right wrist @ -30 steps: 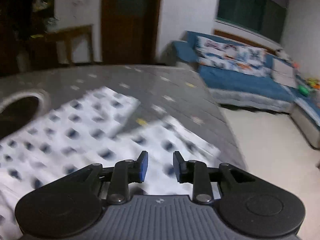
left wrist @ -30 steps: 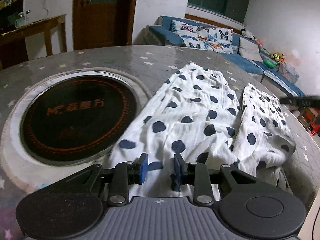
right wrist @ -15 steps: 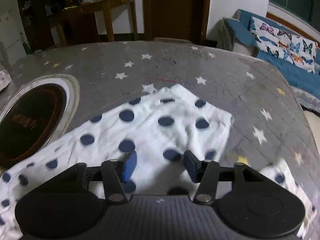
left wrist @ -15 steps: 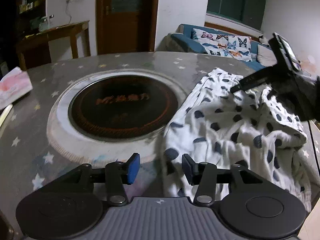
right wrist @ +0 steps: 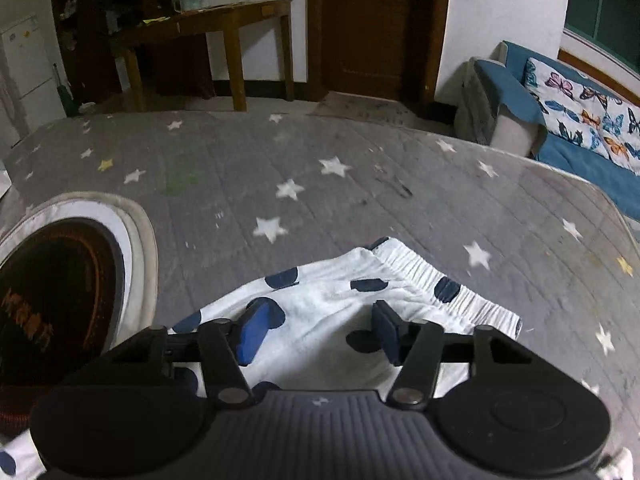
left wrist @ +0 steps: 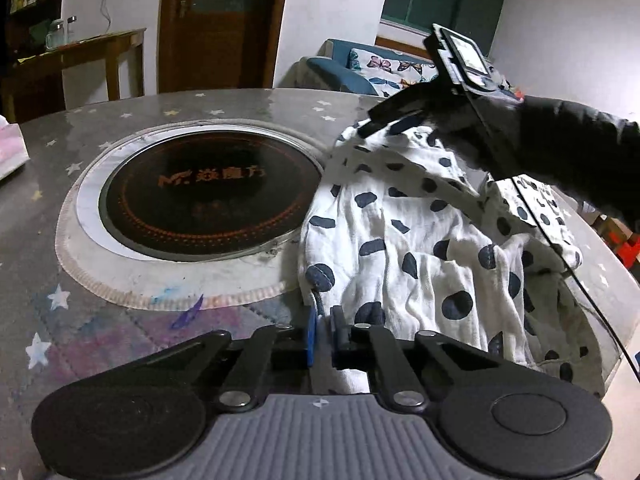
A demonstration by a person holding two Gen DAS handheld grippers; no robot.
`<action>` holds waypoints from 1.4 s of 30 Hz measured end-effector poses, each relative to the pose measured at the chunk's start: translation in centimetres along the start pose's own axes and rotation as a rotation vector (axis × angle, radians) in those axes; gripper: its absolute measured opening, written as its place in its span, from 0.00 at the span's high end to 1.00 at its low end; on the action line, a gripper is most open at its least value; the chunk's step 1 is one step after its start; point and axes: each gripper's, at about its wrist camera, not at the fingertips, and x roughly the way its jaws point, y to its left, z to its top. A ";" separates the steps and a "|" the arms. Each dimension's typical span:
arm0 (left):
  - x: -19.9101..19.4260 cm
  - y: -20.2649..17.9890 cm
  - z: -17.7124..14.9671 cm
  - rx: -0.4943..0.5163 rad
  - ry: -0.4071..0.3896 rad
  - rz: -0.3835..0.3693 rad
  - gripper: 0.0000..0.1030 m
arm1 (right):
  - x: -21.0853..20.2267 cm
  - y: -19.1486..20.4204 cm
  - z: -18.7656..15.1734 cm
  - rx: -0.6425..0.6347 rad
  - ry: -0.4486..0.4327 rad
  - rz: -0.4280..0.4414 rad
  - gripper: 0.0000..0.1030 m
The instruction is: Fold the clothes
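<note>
While the star-printed surface (left wrist: 224,108) carries the polka-dot garment (left wrist: 420,248) beside the round cooktop (left wrist: 208,196), we see its elastic waistband (right wrist: 448,280) pointing away. Our left hand-held gripper (left wrist: 323,334) pinches its near edge; our right hand-held gripper (right wrist: 320,332), just narrowing, straddles cloth ungripped.

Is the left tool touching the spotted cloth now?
Touching. In the left wrist view the left tool has just closed, and its pads pinch the near edge of the spotted cloth, with a fold of fabric between them.

Garment (left wrist: 420,248) on table (left wrist: 240,108), right of hotplate (left wrist: 208,196).
</note>
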 end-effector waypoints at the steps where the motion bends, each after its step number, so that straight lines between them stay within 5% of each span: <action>1: -0.1 0.1 0.0 -0.002 -0.002 -0.001 0.95 | 0.2 0.2 0.3 0.000 -0.004 0.004 0.56; 4: -0.5 0.4 0.0 -0.014 -0.010 0.001 0.97 | 1.2 1.0 1.5 -0.006 -0.009 0.019 0.65; 17: -2.0 1.8 -0.4 -0.064 0.006 0.008 1.00 | 6.8 9.2 7.2 -0.129 -0.038 0.158 0.59; 23: -3.3 1.8 -0.5 -0.054 -0.003 0.050 0.99 | 4.1 10.5 7.7 -0.172 -0.061 0.195 0.61; 31: -4.6 -0.8 1.1 -0.007 -0.073 -0.013 0.97 | -3.8 3.3 2.5 -0.163 -0.022 0.077 0.60; 42: -1.4 -9.4 2.7 0.131 -0.058 -0.230 0.96 | -12.1 -10.9 -9.8 0.148 0.070 -0.088 0.60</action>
